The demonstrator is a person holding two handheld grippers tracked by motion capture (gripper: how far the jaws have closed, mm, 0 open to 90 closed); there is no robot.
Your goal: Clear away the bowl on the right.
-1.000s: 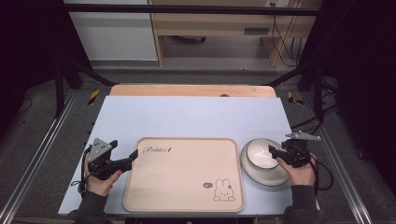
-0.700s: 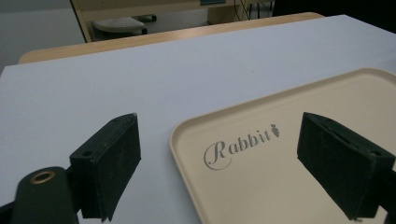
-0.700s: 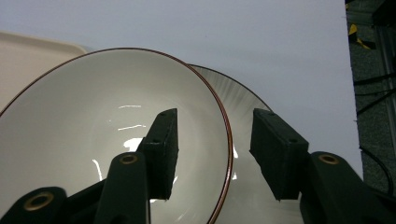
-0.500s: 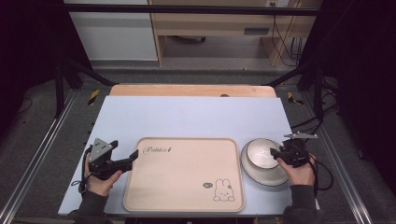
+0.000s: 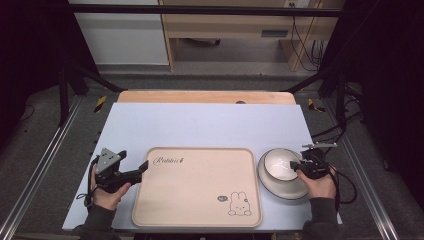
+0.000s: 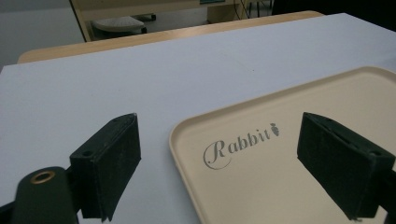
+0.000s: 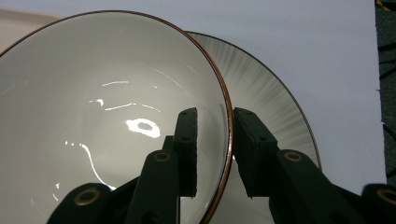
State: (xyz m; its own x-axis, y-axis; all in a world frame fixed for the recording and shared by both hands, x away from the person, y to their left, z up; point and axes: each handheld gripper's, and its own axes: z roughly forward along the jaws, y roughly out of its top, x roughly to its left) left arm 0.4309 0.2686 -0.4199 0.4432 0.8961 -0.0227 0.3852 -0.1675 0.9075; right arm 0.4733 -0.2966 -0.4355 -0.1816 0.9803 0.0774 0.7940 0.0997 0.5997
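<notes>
Straddling the rim of the white bowl (image 7: 112, 107) that sits on a grey plate (image 7: 275, 107) beside the tray (image 5: 197, 210), the right gripper (image 7: 215, 140) has been closing, pads not clearly pressing yet, so a shallow bite could let the glazed bowl slip; left gripper (image 6: 233, 158) stands apart.

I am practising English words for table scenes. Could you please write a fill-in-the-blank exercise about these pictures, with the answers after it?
1. The white bowl stands on a grey ____.
2. The right gripper has one jaw inside the bowl and one outside, astride its ____.
3. Near one corner of the beige tray is a drawing of a ____.
4. The jaws of the left gripper stand wide ____ above the tray's corner.

Missing words: plate; rim; rabbit; open
</notes>
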